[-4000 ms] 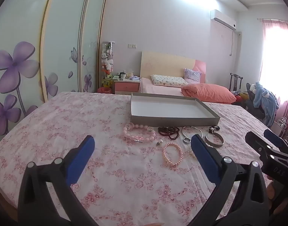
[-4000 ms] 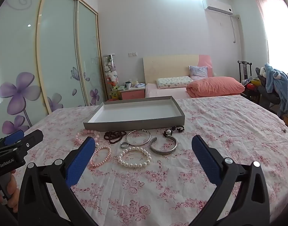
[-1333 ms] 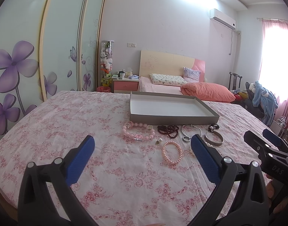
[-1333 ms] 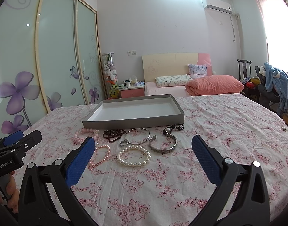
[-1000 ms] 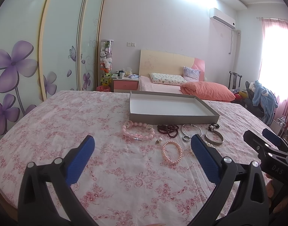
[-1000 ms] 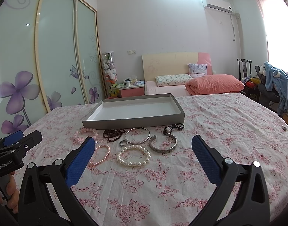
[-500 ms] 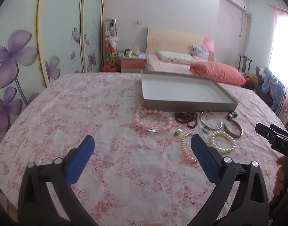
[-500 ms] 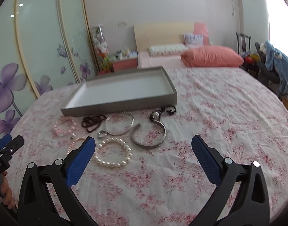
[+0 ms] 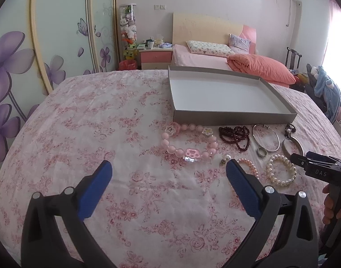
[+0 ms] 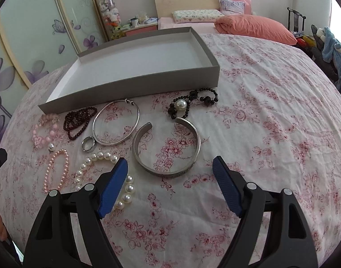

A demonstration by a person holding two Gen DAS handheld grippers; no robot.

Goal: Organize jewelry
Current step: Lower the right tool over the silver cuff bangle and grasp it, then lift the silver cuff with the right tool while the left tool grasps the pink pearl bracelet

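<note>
Jewelry lies in a loose row on the flowered bedspread (image 10: 270, 93), just in front of the near wall of an empty grey tray (image 10: 134, 82). A chunky pink bead bracelet (image 9: 188, 143) sits toward the tray's left corner, then dark red beads (image 10: 78, 120), a thin silver bangle (image 10: 116, 122) with a small ring (image 10: 88, 143) beside it, and a black bead strand with one large pearl (image 10: 192, 102) toward the right corner. Nearer, a silver cuff (image 10: 168, 149) lies next to a white pearl bracelet (image 10: 103, 172) and a pink pearl bracelet (image 10: 56, 169). The right hand-held gripper (image 10: 170, 167) hangs wide above the cuff, gripping nothing. The left hand-held gripper (image 9: 168, 172) is wide too, over bare cloth below the pink beads.
</note>
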